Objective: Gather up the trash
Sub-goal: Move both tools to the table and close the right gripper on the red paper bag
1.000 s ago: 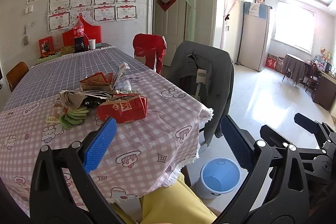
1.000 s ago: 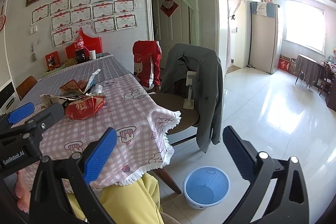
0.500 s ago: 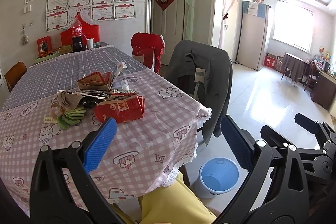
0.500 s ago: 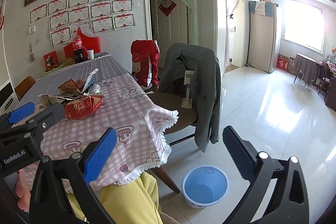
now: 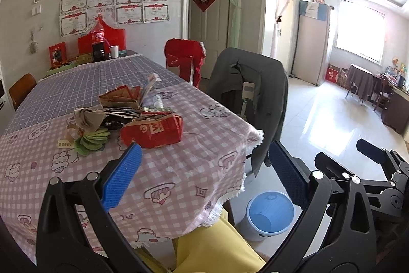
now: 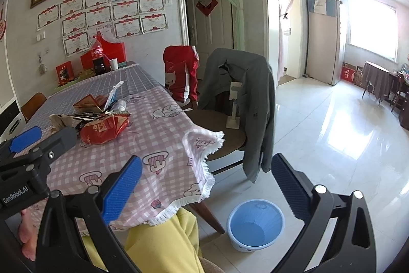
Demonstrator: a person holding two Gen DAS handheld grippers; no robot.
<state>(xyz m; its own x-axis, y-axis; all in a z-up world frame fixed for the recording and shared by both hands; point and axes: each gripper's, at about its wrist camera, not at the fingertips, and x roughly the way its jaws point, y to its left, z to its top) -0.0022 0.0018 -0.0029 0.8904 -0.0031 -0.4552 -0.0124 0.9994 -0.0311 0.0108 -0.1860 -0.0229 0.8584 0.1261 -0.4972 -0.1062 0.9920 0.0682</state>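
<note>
A heap of trash lies on the pink checked tablecloth (image 5: 179, 170): a crumpled red carton (image 5: 152, 129), brown paper boxes (image 5: 120, 97), crumpled paper (image 5: 88, 117) and green peel-like pieces (image 5: 93, 140). The red carton also shows in the right wrist view (image 6: 103, 128). A blue waste bin (image 5: 268, 215) stands on the floor by the table corner, also in the right wrist view (image 6: 255, 224). My left gripper (image 5: 204, 173) is open and empty, short of the heap. My right gripper (image 6: 207, 186) is open and empty, over the table edge above the floor.
A chair with a grey jacket (image 5: 250, 94) stands at the table's right side, a red-covered chair (image 5: 185, 63) behind it. A cola bottle (image 5: 98, 42) and cup (image 5: 114, 51) stand at the far end. The person's yellow-clad leg (image 6: 163, 244) is below.
Both views have shifted slightly; the trash heap and bin sit a little differently in frame. Both grippers stay open and empty.
</note>
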